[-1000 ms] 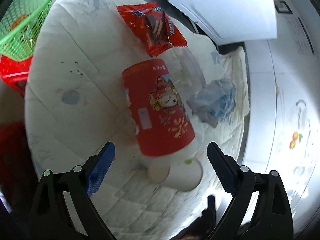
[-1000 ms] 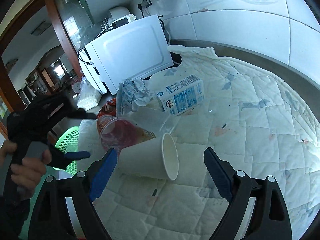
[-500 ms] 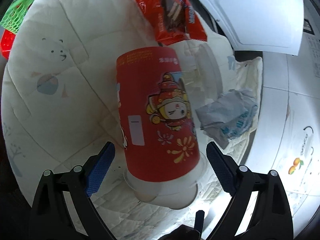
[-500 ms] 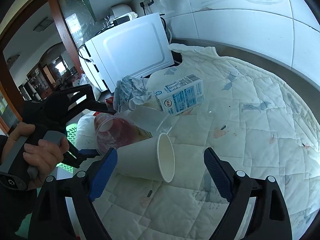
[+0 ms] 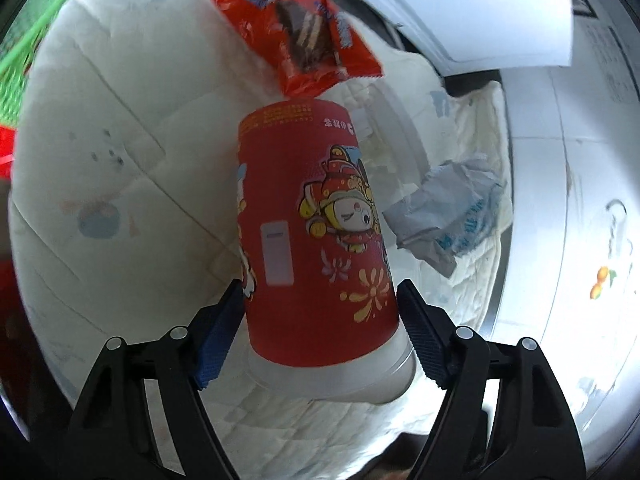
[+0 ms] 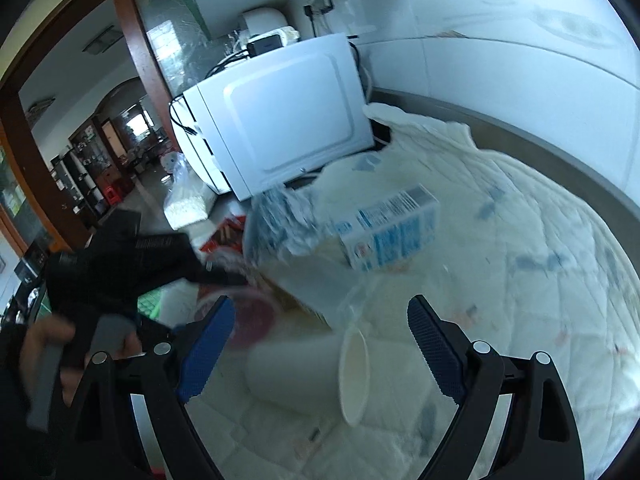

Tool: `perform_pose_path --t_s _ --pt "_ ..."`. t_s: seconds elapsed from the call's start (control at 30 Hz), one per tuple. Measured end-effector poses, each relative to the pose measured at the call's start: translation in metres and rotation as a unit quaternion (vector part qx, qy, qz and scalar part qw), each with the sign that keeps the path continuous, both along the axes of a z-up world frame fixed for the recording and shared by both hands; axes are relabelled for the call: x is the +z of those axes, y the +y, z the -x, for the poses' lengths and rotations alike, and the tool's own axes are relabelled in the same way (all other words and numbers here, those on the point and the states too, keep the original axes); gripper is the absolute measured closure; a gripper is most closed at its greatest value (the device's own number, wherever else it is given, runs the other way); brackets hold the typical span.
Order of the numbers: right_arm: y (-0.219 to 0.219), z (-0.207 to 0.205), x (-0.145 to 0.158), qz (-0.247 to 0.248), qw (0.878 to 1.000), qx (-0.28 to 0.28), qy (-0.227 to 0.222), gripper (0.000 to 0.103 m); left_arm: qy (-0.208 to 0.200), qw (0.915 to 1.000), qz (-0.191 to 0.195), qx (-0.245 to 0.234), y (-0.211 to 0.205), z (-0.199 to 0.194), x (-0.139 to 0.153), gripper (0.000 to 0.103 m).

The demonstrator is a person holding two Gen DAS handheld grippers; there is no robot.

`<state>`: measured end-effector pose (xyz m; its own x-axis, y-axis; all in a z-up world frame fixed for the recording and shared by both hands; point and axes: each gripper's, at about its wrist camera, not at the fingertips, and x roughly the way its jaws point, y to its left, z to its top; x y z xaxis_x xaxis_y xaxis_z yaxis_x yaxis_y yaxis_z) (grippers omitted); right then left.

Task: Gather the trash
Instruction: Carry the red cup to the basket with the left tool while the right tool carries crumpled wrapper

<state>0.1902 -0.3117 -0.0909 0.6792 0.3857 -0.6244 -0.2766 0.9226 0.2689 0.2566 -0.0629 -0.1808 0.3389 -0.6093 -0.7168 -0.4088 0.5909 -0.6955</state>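
A red paper cup (image 5: 312,240) with a cartoon figure lies on the white quilt (image 5: 120,128), its white rim end toward me. My left gripper (image 5: 320,286) has its jaws closing on the cup, and both blue pads touch its sides near the wide end. In the right wrist view a white paper cup (image 6: 296,372) lies on its side, mouth to the right, low between the fingers of my open right gripper (image 6: 320,308); neither pad touches it. The left gripper (image 6: 120,264) and the hand (image 6: 44,344) holding it show there, blurred, at the left.
A red snack wrapper (image 5: 304,36) lies beyond the red cup and a crumpled blue-white wrapper (image 5: 448,216) to its right. A blue-white carton (image 6: 392,236) lies near a white microwave (image 6: 288,112). A green basket (image 5: 24,52) hangs past the quilt's left edge.
The left gripper came in over the red cup and its jaws narrowed onto the cup's sides. The right gripper shifted, so the white cup now sits lower and nearer between its fingers.
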Motion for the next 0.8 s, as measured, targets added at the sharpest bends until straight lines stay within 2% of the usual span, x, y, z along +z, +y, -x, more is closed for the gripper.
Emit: perform_pose_path --t_s 0.23,0.47,0.67,0.7,0.8 --pt "0.035 -0.051 0.008 0.007 1.0 0.029 0.011 0.018 -0.039 0.9984 -0.027 -0.032 0.025 0.008 0.015 0.028" --pt "0.072 -0.092 0.001 0.049 0.997 0.049 0.026 0.024 -0.053 0.9969 -0.026 -0.051 0.046 0.02 0.017 0.028" --pt "0.081 -0.108 -0.016 0.069 0.996 0.036 0.053 0.039 -0.073 0.9957 -0.028 -0.05 0.076 0.036 0.029 0.028" --pt "0.081 -0.108 -0.018 0.072 0.995 0.036 0.057 0.047 -0.077 0.9955 -0.027 -0.049 0.08 0.038 0.031 0.028" --pt "0.081 -0.108 -0.022 0.074 0.995 0.032 0.061 0.057 -0.089 0.9946 -0.031 -0.043 0.095 0.044 0.039 0.028"
